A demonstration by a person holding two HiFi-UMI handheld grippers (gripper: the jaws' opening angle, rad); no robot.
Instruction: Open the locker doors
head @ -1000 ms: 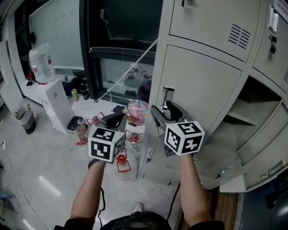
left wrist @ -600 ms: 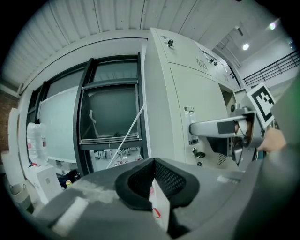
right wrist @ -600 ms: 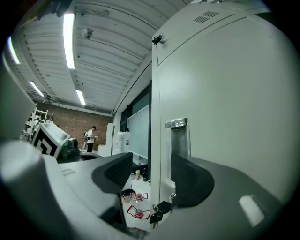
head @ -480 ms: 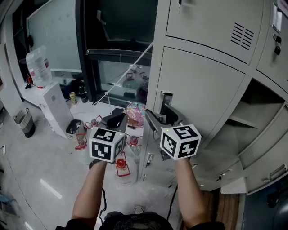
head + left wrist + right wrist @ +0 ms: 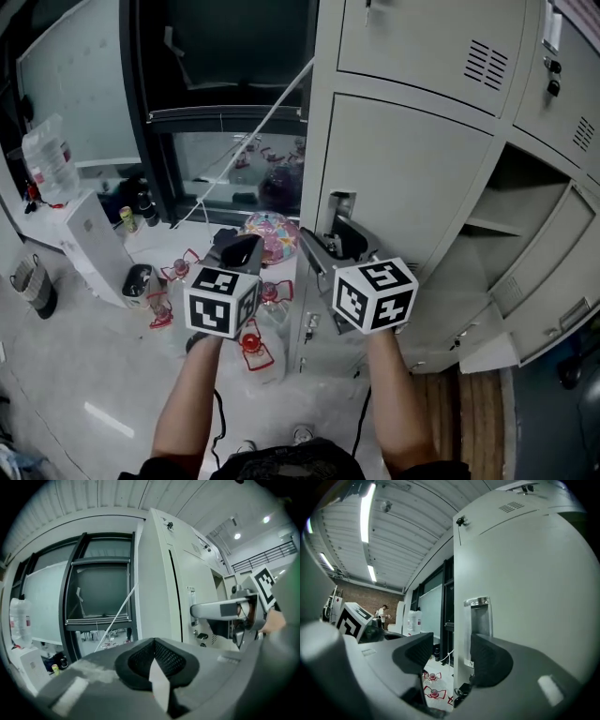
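Observation:
The grey locker door (image 5: 412, 178) in front of me is closed, with a recessed metal handle (image 5: 339, 208) at its left edge. My right gripper (image 5: 328, 246) is just below and in front of that handle. Its jaws are apart and closing slightly. In the right gripper view the handle (image 5: 479, 620) and the door's edge show in the gap of the right gripper (image 5: 450, 660), untouched by the pads. My left gripper (image 5: 239, 251) hangs to the left, away from the locker. Its jaws are together and hold nothing in the left gripper view (image 5: 157, 667).
An open locker compartment (image 5: 534, 216) with its door swung down is at the right. On the floor at left stand red-capped bottles (image 5: 253, 342), a colourful ball (image 5: 265, 230), a white box (image 5: 94, 239), a water jug (image 5: 47, 164) and a bin (image 5: 33, 281).
My right gripper has drawn a little closer to the door handle, and my view has shifted towards the lockers. The left gripper has barely moved.

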